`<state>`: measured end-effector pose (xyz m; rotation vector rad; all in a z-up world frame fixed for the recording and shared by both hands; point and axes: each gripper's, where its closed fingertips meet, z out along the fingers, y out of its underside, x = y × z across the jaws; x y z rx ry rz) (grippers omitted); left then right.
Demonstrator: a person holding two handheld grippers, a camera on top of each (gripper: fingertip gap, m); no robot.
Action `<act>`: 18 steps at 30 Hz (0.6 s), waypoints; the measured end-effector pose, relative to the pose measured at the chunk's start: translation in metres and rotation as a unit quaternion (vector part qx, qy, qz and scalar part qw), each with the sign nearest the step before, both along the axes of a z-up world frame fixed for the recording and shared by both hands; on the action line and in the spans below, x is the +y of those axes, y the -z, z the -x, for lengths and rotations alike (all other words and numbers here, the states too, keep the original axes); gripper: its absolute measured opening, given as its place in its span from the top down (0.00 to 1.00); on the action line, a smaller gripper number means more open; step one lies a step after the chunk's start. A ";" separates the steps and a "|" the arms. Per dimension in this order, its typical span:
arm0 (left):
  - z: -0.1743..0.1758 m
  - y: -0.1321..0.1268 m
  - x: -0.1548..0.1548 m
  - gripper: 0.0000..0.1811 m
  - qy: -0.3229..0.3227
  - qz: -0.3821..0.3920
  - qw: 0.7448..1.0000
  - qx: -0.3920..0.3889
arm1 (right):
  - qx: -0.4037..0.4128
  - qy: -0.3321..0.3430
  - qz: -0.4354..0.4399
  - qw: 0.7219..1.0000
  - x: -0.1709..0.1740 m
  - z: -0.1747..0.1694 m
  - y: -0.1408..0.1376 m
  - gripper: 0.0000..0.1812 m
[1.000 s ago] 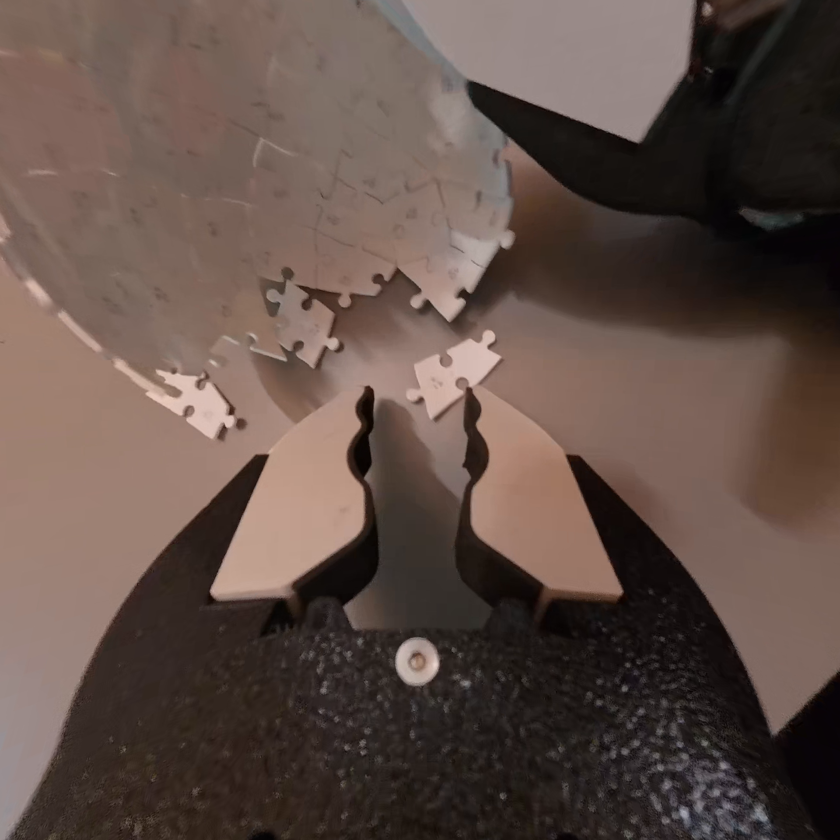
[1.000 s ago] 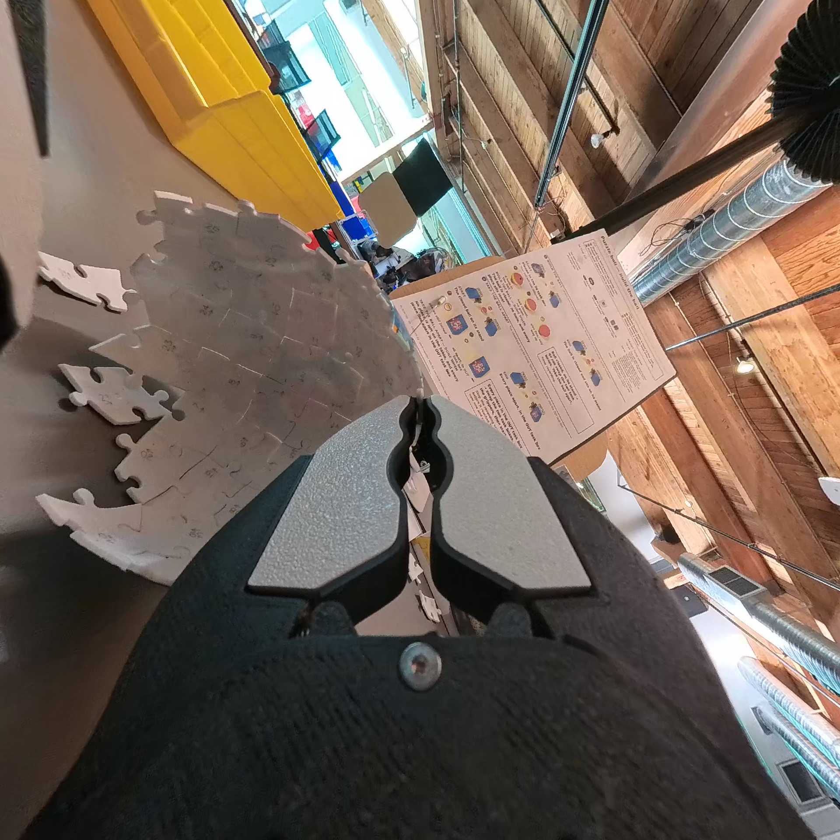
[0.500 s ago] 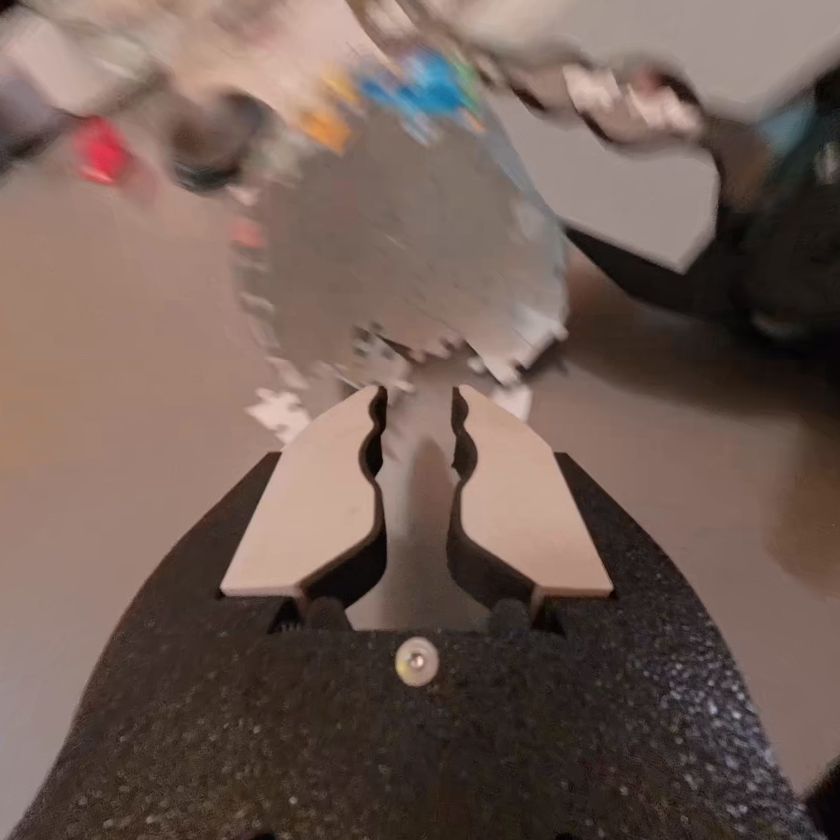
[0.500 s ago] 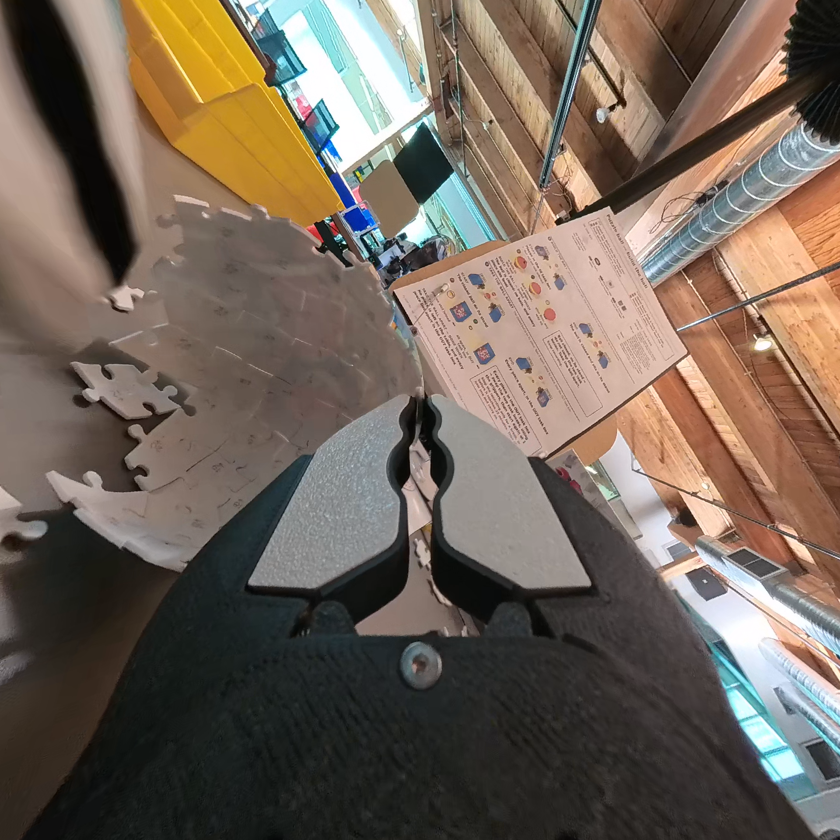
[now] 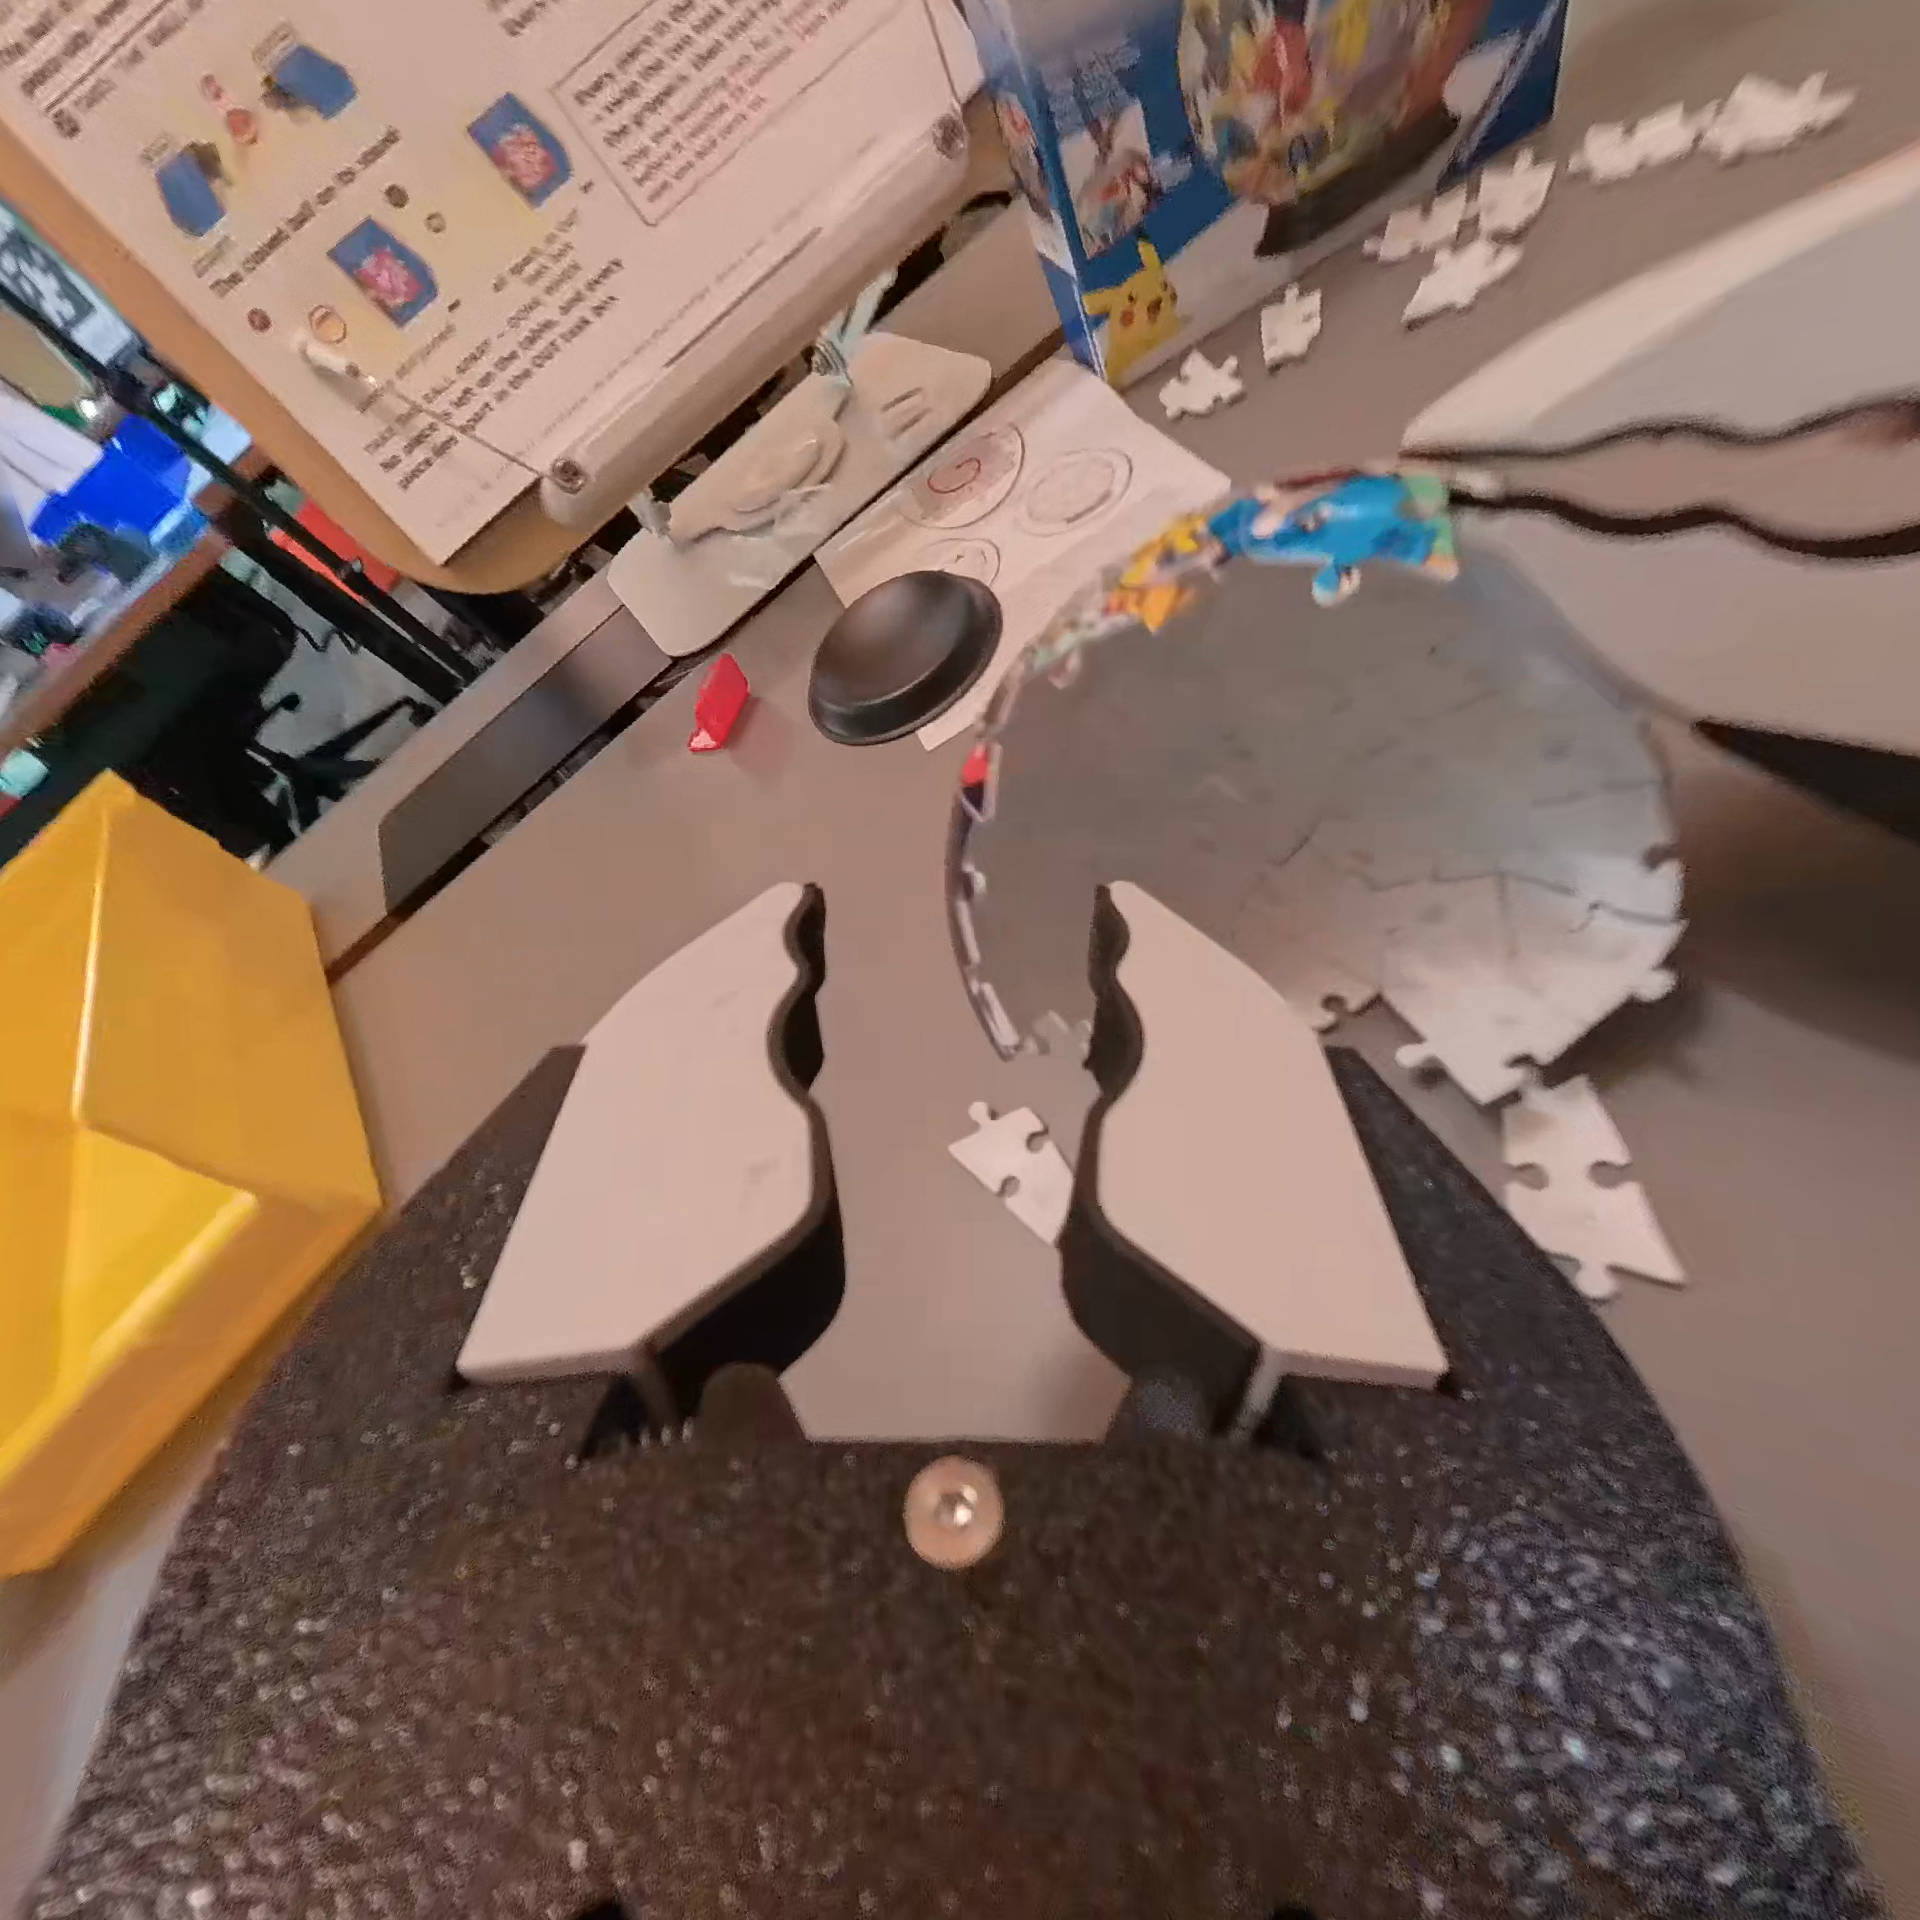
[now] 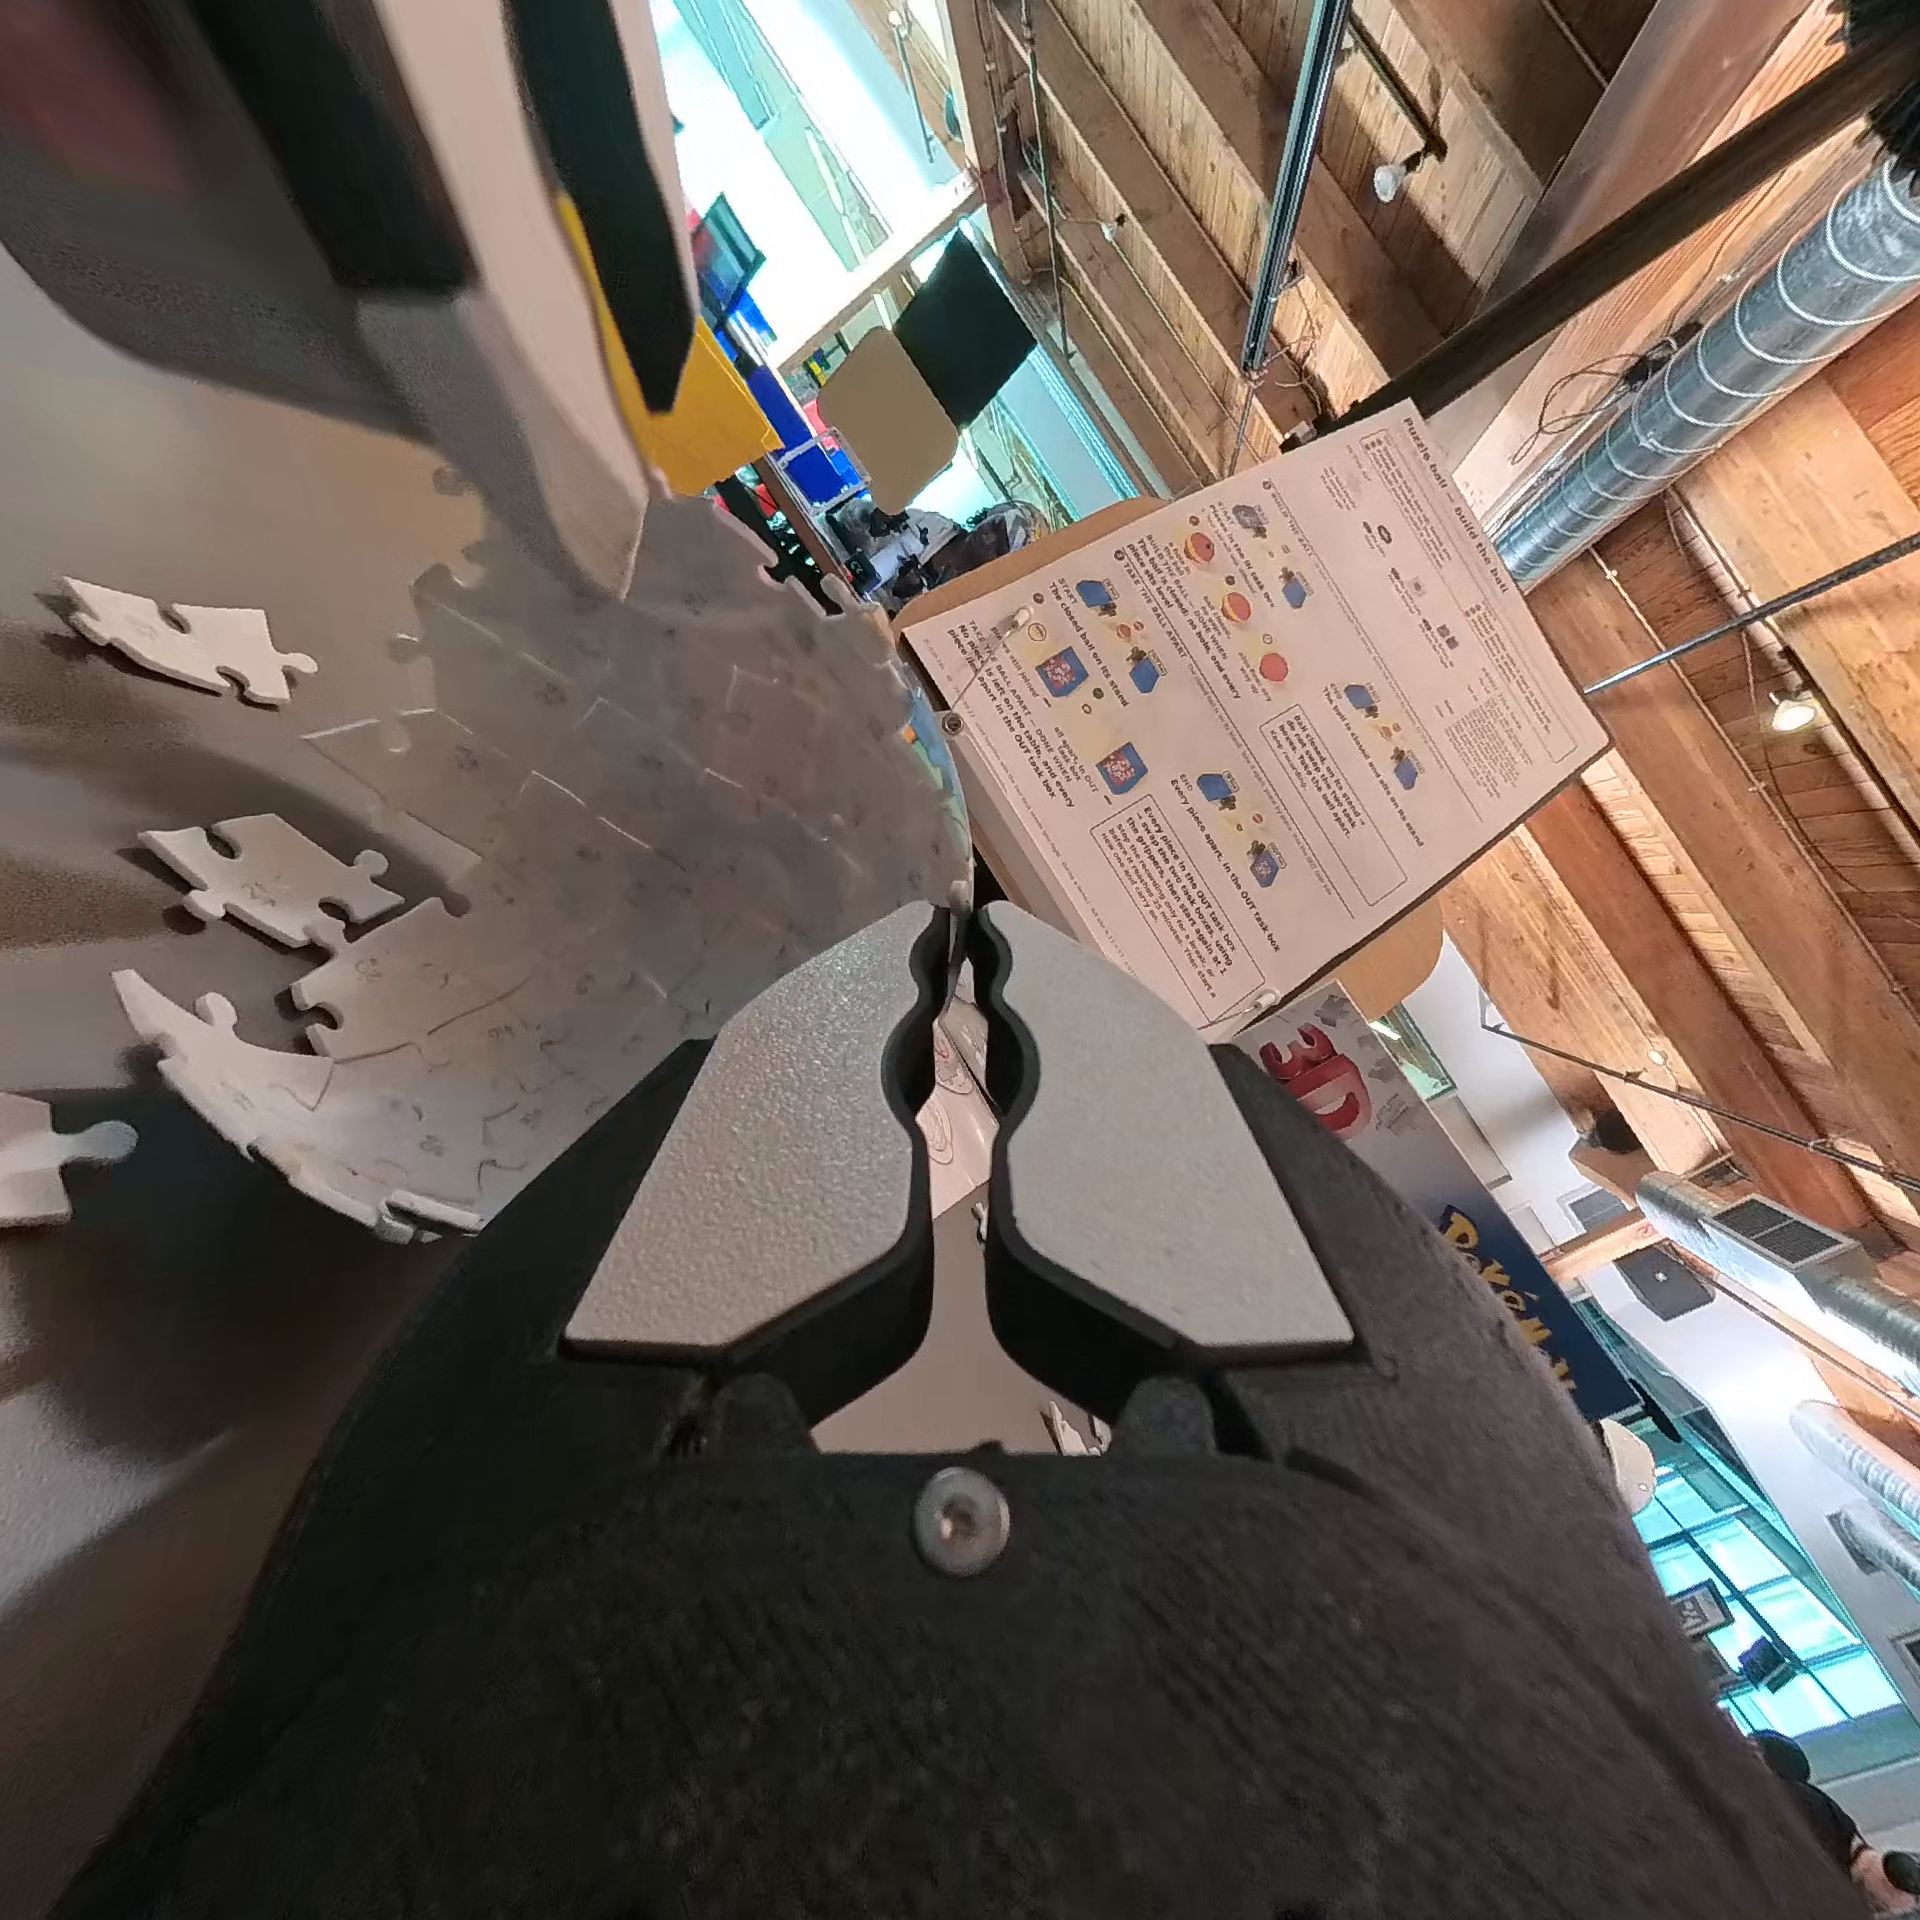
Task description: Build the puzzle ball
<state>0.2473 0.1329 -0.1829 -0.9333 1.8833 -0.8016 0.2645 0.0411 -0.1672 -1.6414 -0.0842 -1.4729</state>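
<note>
The half-built puzzle ball shell [image 5: 1299, 831] stands on edge on the grey table, its grey inside facing me and its coloured outside showing at the top rim. My right gripper [image 6: 966, 914] is shut on the shell's rim [image 6: 623, 779]; it also shows in the left wrist view [image 5: 1475, 499]. My left gripper [image 5: 956, 914] is open and empty, just left of the shell. A loose piece [image 5: 1008, 1153] lies on the table between its fingers. Another loose piece [image 5: 1579, 1195] lies to the right. More loose pieces [image 6: 270, 873] lie by the shell's open edge.
A yellow bin [image 5: 135, 1091] stands at the left. A black round stand [image 5: 904, 665] and a small red part [image 5: 722, 701] sit behind the shell. The puzzle box [image 5: 1247, 156], several loose pieces [image 5: 1455, 249] and an instruction board [image 5: 468, 208] are at the back.
My left gripper has pulled back from the shell's inside, swung left and opened wider. My right gripper has stayed shut on the rim, and the shell has tilted slightly.
</note>
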 end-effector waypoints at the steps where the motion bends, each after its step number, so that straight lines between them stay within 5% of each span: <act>1: -0.004 0.006 0.000 0.75 0.003 -0.020 1.000 0.001 | 0.000 0.001 0.000 1.000 0.000 0.000 0.000 0.98; 8: -0.019 0.008 0.000 0.99 -0.020 -0.064 0.995 -0.071 | 0.007 0.001 -0.006 1.000 -0.001 -0.001 0.000 0.98; 18: -0.020 0.002 -0.003 0.99 -0.033 -0.094 0.986 -0.133 | 0.015 -0.024 -0.041 0.999 -0.002 0.004 -0.009 0.86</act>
